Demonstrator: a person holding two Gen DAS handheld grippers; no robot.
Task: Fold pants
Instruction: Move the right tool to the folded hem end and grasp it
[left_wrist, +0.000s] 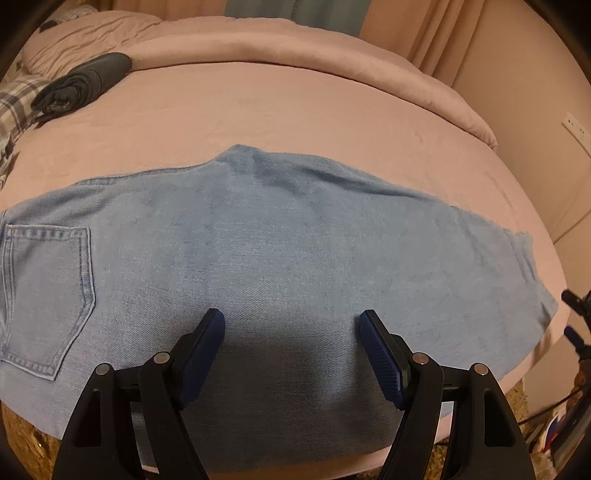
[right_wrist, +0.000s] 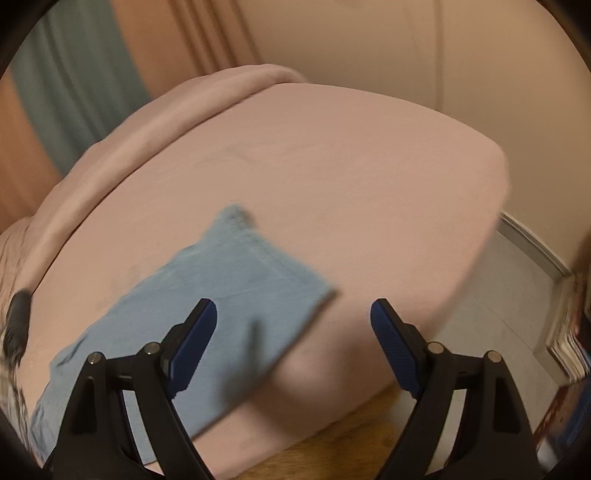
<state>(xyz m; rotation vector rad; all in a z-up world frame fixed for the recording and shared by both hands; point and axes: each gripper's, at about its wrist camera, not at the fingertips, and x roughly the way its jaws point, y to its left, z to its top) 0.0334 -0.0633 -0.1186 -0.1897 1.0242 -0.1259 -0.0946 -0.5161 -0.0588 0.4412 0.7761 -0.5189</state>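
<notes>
Pants (left_wrist: 258, 251), light blue denim, are laid flat across a pink bed (left_wrist: 295, 110), pocket at nine o'clock. Left gripper (left_wrist: 291, 325) and right gripper (right_wrist: 293, 314) are held above, jaws wide open and empty. Soft, fairly heavy cloth is judged best gripped at the hem.

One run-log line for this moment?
jeans flat on bed | left gripper open above | right gripper open near hem

1. Pink bed (left_wrist: 314, 110), sheet pretty smooth.
2. Light blue jeans (left_wrist: 258, 258) spread flat along the near edge.
3. Dark rolled garment (left_wrist: 85, 79) near the far-left corner.
4. Bunched pink duvet (left_wrist: 258, 44) along the far edge.
</notes>
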